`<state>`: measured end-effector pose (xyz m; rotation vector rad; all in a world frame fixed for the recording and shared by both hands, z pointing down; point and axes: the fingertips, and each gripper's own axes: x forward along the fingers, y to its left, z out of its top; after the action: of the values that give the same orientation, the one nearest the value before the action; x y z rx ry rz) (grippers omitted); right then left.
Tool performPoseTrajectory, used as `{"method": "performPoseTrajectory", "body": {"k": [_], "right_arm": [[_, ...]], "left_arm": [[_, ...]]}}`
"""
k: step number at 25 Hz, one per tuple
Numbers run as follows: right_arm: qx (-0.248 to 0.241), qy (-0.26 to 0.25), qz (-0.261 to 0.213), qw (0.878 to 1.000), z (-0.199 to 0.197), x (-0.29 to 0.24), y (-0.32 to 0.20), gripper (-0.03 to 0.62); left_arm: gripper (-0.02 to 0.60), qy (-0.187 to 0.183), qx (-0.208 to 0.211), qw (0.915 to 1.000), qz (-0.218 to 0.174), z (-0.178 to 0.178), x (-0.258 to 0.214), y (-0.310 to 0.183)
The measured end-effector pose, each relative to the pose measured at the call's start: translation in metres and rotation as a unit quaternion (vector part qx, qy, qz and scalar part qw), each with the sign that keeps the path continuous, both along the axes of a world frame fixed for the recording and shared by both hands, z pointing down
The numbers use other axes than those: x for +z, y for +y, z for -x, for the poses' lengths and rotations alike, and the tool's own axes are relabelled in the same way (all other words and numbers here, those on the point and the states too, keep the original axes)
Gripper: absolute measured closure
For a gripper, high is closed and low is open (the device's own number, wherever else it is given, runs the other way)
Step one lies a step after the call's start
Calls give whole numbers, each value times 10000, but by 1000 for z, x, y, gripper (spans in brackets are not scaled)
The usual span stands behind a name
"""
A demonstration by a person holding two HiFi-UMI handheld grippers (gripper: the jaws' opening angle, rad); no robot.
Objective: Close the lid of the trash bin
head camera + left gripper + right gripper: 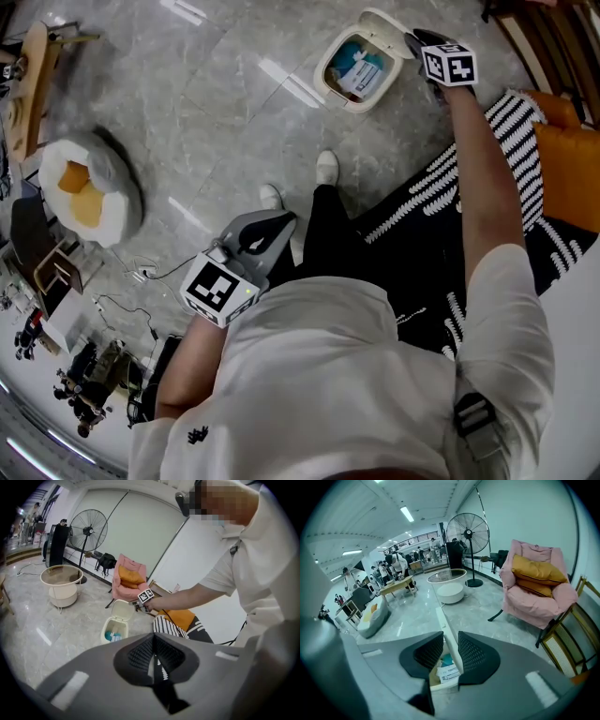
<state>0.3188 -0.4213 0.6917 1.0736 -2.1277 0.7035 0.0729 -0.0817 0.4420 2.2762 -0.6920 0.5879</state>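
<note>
The small cream trash bin (349,73) stands on the marble floor with paper and blue rubbish inside, its lid (386,22) tipped up at the far side. My right gripper (412,39) reaches to that lid. In the right gripper view the raised lid (446,630) runs edge-on between the two jaws and fills the gap, so the right gripper (450,656) is shut on it. My left gripper (281,221) is held back near the person's legs, shut and empty. From the left gripper (153,660) view the bin (114,632) shows a few steps ahead.
A black-and-white striped rug (450,187) and an orange cushion (567,169) lie right of the bin. A pink armchair (534,592), a standing fan (468,534) and a round white table (450,590) stand beyond. A white beanbag seat (89,187) sits left, cables (141,277) near it.
</note>
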Motion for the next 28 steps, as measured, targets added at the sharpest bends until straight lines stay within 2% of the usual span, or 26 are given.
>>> {"method": "performPoseTrajectory", "body": {"k": [28], "right_arm": [[-214, -99, 207, 9995, 42, 14, 64, 520]], "left_arm": [[525, 150, -51, 9999, -49, 13, 2, 20]]}}
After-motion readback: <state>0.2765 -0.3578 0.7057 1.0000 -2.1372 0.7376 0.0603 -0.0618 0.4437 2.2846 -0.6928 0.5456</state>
